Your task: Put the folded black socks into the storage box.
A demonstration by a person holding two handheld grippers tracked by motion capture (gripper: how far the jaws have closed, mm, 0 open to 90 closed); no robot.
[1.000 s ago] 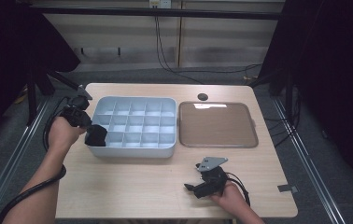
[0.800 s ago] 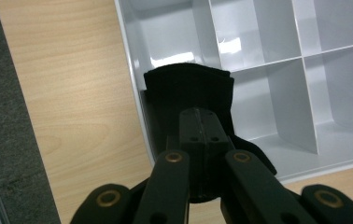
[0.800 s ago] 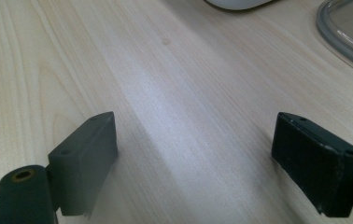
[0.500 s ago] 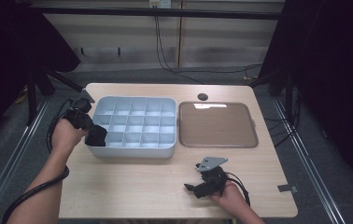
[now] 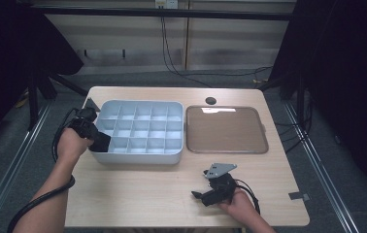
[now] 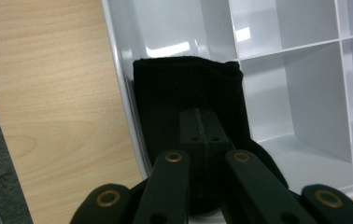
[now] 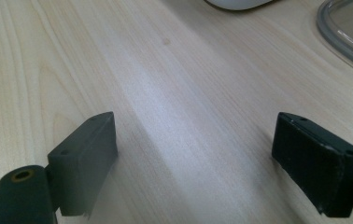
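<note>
Black fabric, a folded cloth [image 6: 186, 93], hangs pinched in the clamped jaws of the left tool [image 5: 95, 139] over the corner compartment of a pale grey divided organiser [image 5: 140, 155], the landmark of this wooden bench [image 5: 138, 199]. In the left gripper view the cloth lies against the organiser's outer wall, its free end already down inside the cell, a placement that suggests it is being tucked into that single compartment rather than draped across the dividers. Gripping it by one end probably lets the rest fold downward under its own weight. To the right of the organiser lies a flat clear lid [image 5: 226, 129], set aside, likely so the compartments stay open for filling. Nearer the person than the organiser, and towards its lid side, the right tool [image 5: 209, 194] rests low on bare wood with its jaws spread wide and nothing between them, apparently parked clear while the left hand works.
</note>
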